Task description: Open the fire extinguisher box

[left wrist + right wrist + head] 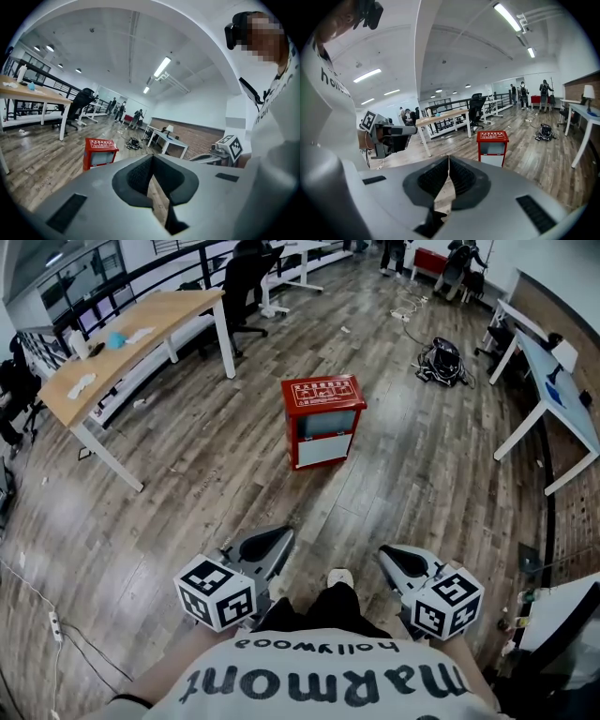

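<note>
Progress on the job is nil as far as I can judge: the red fire extinguisher box (323, 421) stands upright on the wood floor (216, 465) with its front panel flush and closed, window side facing me. I'm well back from the box, with bare boards between it and my shoe (339, 577).

Both tools are held low and close to my body, well short of the box. The left gripper (272, 542) has its jaws pressed together with nothing between them; its own view shows the dark pads meeting along one seam and only floor past them. The right gripper (401, 561) is the same, jaws together and empty. Each gripper view has the box small in the middle distance ahead of the jaws.

Off to the left of the box is a wooden desk (131, 338), and beyond the box to the right a dark bag (441, 362) lies on the floor; neither blocks a straight line in.

Everything is left to do: close the gap to the box, find the door's latch or edge, which I can't make out from here, then swing the door open.
</note>
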Demonstrator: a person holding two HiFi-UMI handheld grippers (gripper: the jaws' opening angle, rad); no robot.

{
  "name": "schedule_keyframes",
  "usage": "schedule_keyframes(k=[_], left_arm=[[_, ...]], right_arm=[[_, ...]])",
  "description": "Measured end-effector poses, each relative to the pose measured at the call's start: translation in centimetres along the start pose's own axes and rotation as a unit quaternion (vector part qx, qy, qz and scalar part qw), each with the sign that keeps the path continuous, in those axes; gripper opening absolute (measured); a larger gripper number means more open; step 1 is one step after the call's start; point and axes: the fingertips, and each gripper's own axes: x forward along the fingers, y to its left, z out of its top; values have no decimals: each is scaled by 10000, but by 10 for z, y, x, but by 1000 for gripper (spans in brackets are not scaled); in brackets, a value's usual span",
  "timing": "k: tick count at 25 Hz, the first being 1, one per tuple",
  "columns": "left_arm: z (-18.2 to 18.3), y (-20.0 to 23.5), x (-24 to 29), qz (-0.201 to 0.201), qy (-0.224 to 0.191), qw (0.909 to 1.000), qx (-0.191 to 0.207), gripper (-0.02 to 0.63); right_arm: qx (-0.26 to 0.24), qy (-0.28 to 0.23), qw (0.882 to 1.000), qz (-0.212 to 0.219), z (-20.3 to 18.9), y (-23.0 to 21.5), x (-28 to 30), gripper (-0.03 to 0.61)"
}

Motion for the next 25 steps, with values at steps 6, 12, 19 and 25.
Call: schedule_keyframes(k=[6, 12, 19, 25], left_arm=[[6, 23, 22, 289, -48, 9995, -79, 7], [28, 49, 59, 558, -215, 9978, -279, 6], [46, 73, 106, 738, -181, 9966, -313, 7], [57, 89, 144, 827, -85, 9959, -353, 7]], right_arm=[[1030, -394, 9928, 461, 26, -45, 19, 11], [1224, -533, 9891, 627, 64, -107, 44, 11], [-110, 166, 9977, 646, 74, -142, 85, 11], [-210, 329, 9963, 768, 85, -177, 105, 11]])
